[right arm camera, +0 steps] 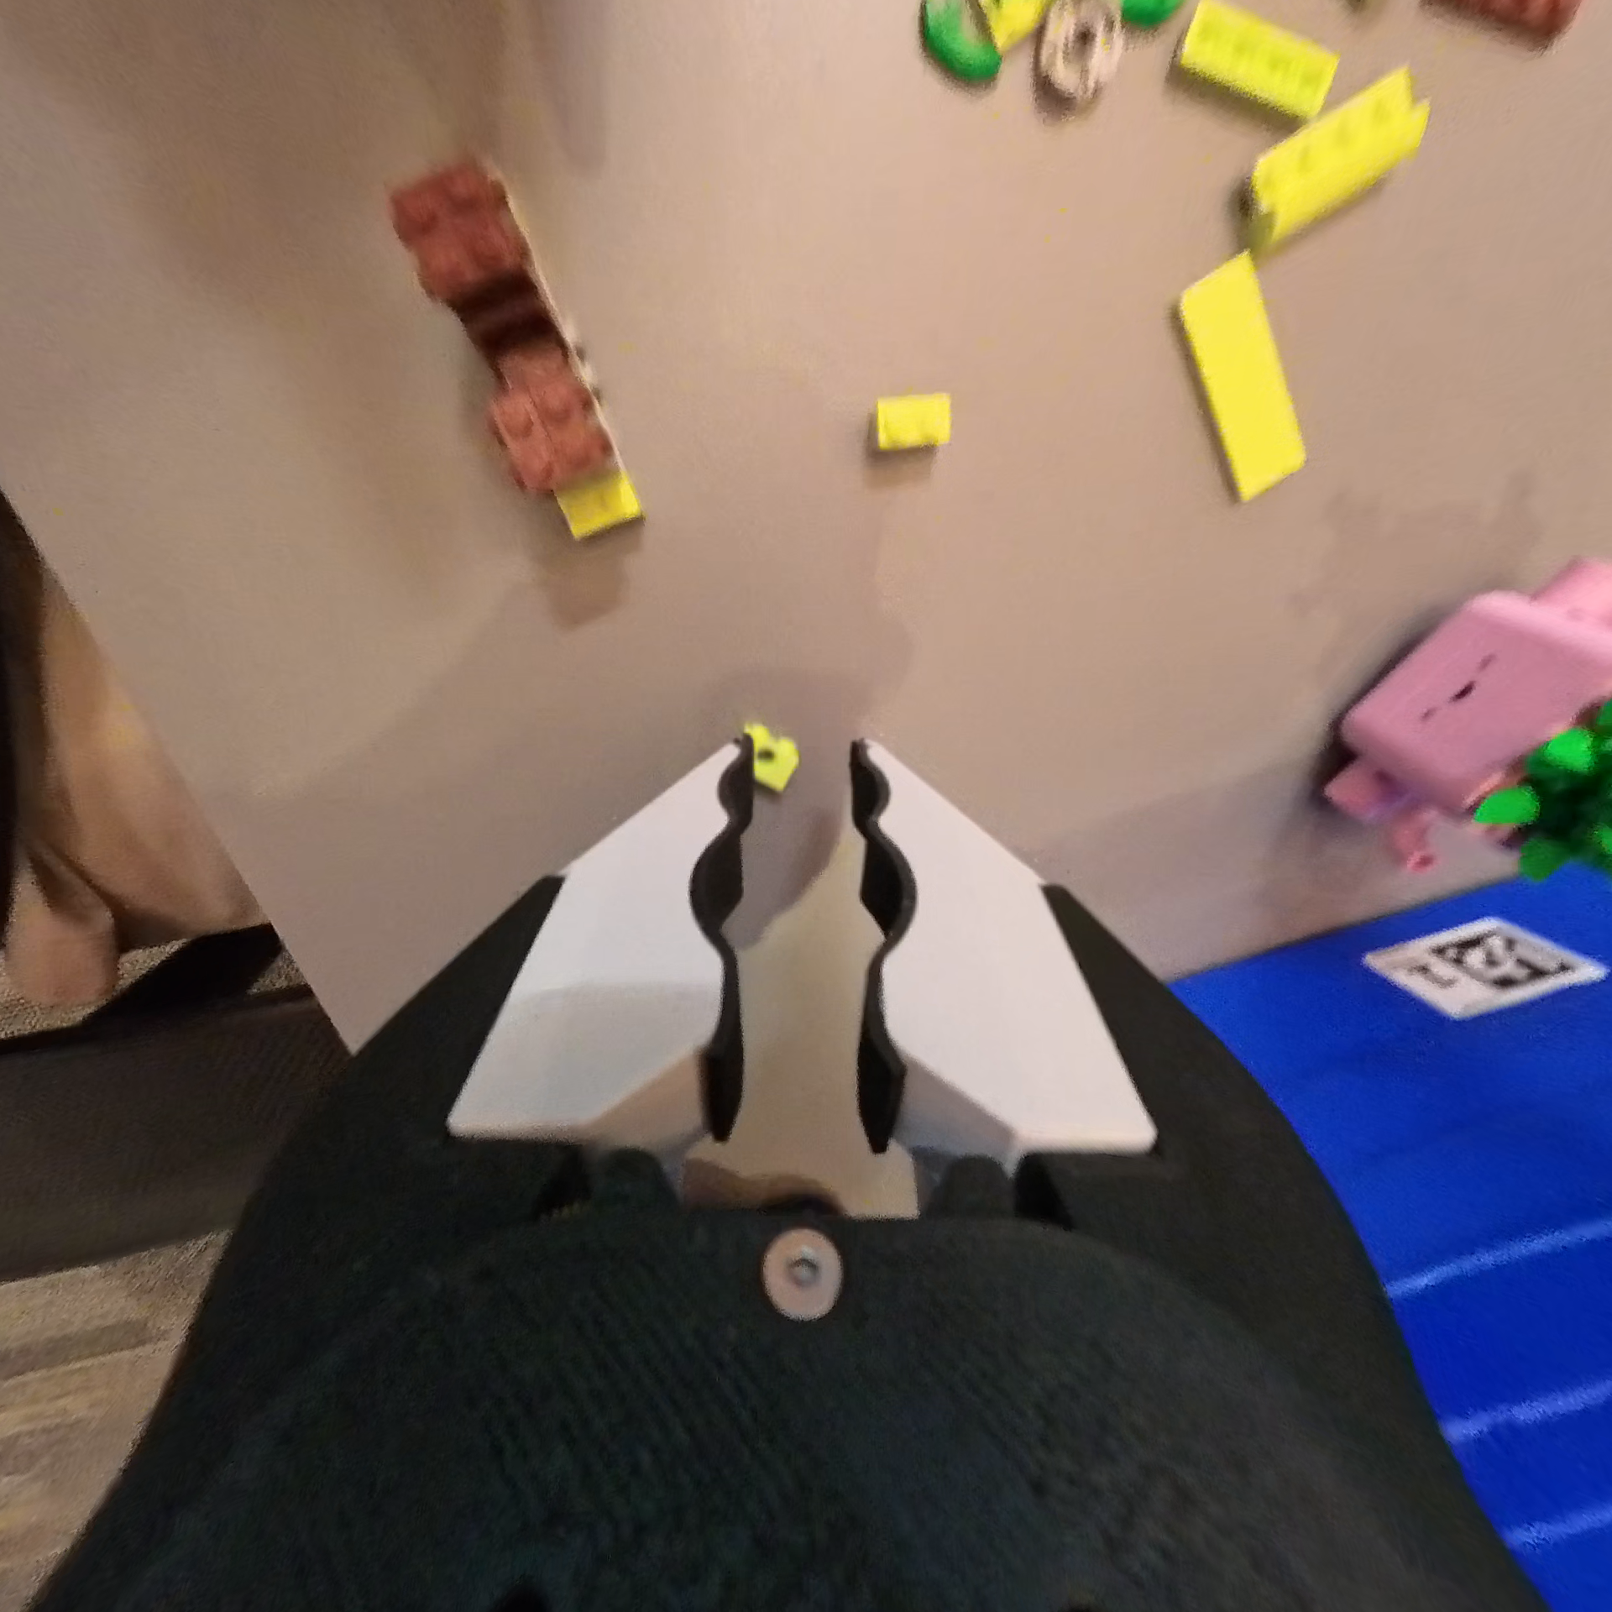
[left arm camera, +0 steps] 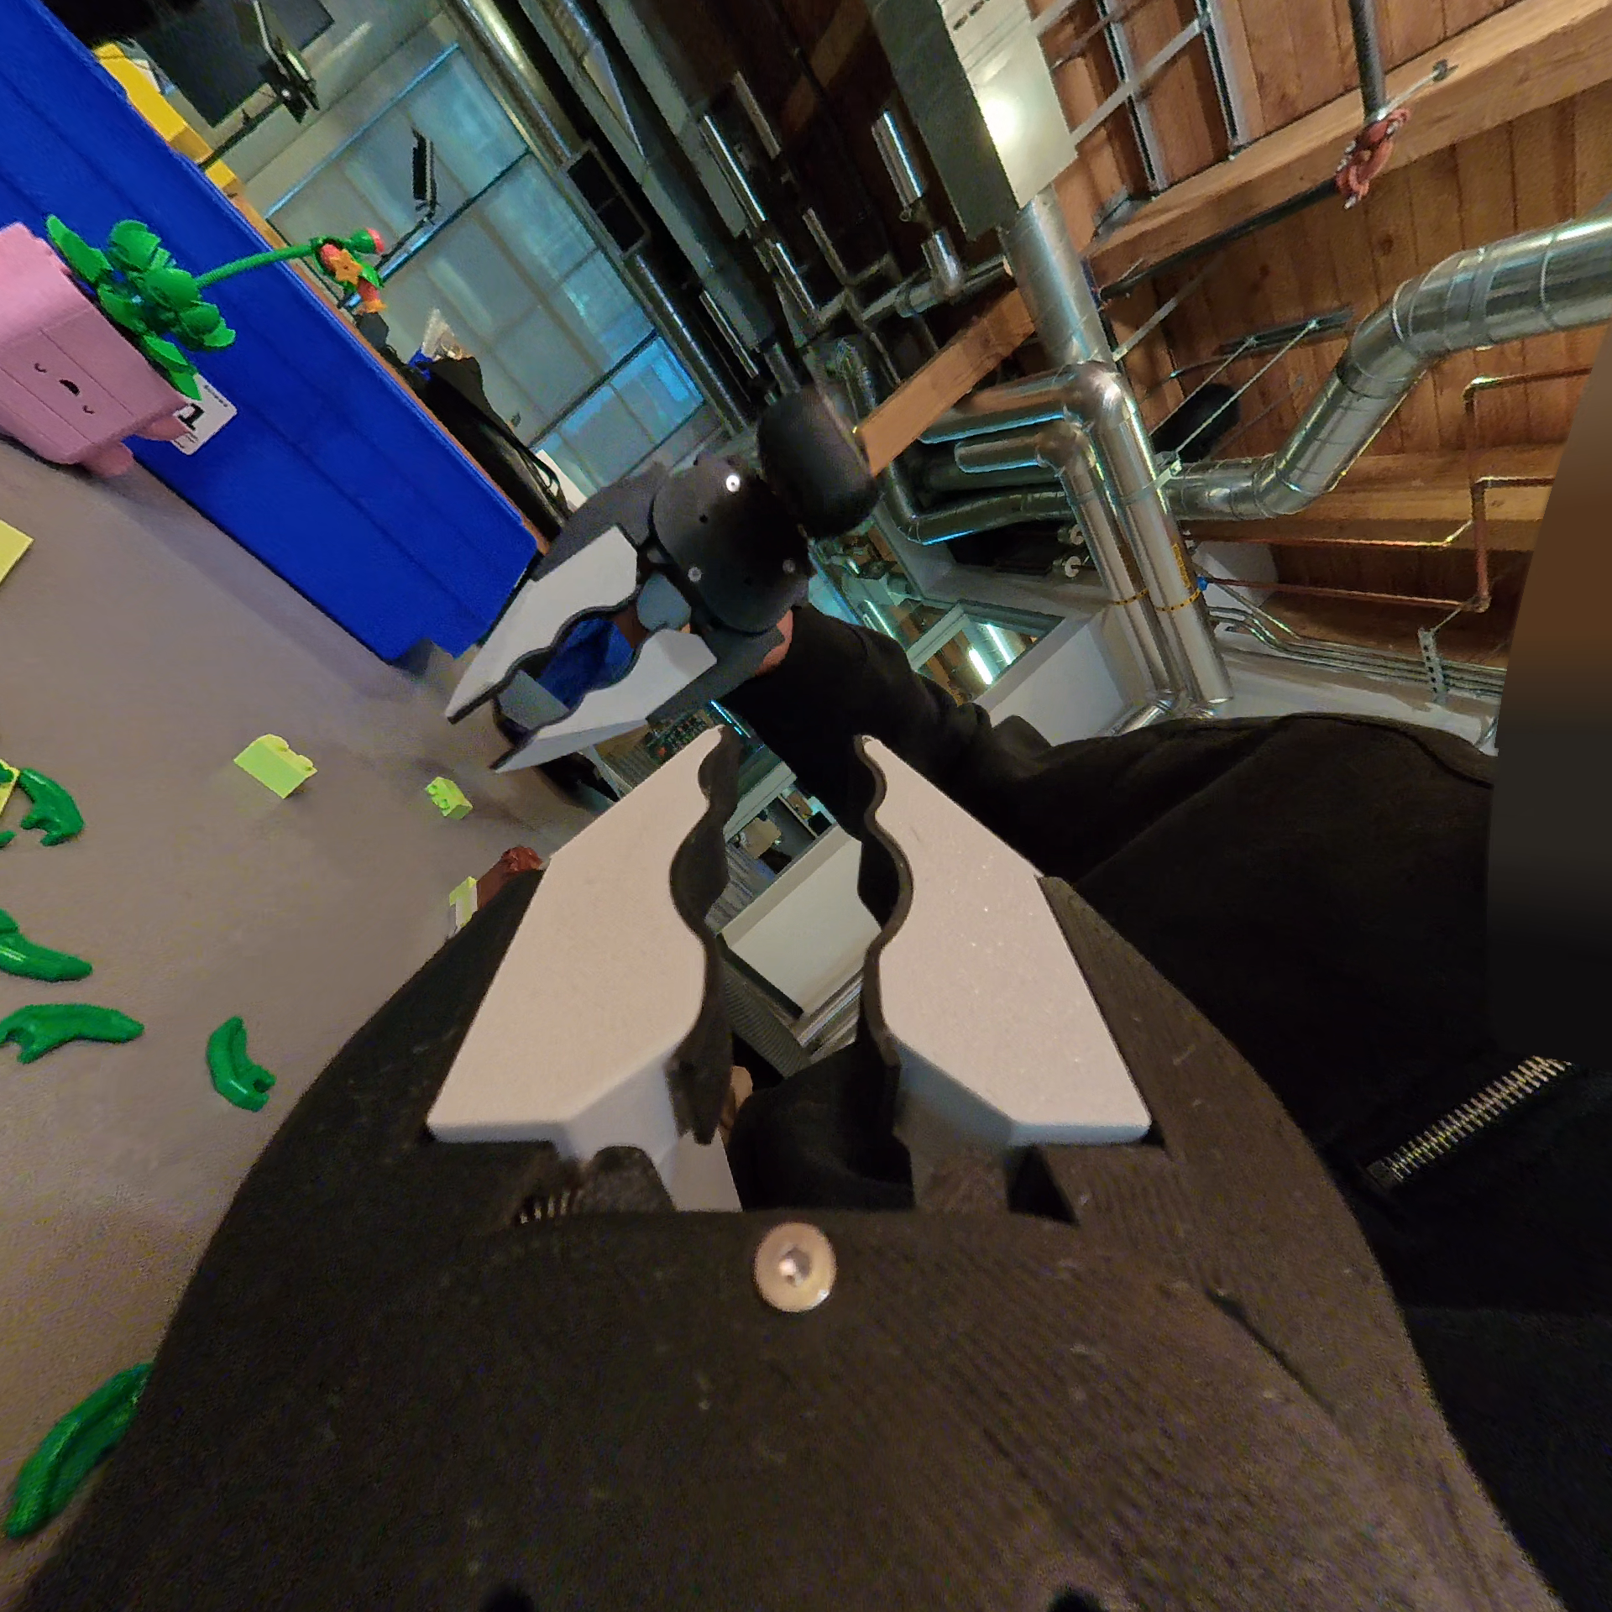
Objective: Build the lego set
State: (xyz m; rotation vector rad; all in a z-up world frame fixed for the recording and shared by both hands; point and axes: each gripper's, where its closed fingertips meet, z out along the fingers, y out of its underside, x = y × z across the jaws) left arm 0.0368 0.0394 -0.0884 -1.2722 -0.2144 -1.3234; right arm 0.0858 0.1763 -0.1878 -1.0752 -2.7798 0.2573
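Observation:
My right gripper (right arm camera: 801, 746) is open and hangs just above the grey table (right arm camera: 872, 567). A tiny lime piece (right arm camera: 772, 759) lies at its left fingertip, not gripped. A brown brick stack (right arm camera: 506, 349) with a lime plate (right arm camera: 602, 506) at its end lies ahead to the left. A small lime brick (right arm camera: 911, 420) and a lime tile (right arm camera: 1243, 375) lie ahead. My left gripper (left arm camera: 794, 741) is open and empty, tilted up away from the table. The right gripper (left arm camera: 475, 740) shows open beyond it. The right wrist view is blurred.
A pink pot with a green plant (left arm camera: 78, 349) stands against the blue bin (left arm camera: 349, 488); it also shows in the right wrist view (right arm camera: 1483, 698). Several green leaf pieces (left arm camera: 70, 1029) and lime bricks (left arm camera: 275, 765) lie scattered. More lime plates (right arm camera: 1335, 157) lie far right. A person's dark sleeve (left arm camera: 1221, 872) is close. The brown brick stack (right arm camera: 506, 349) sits 9 cm or so from the ends of my right fingers.

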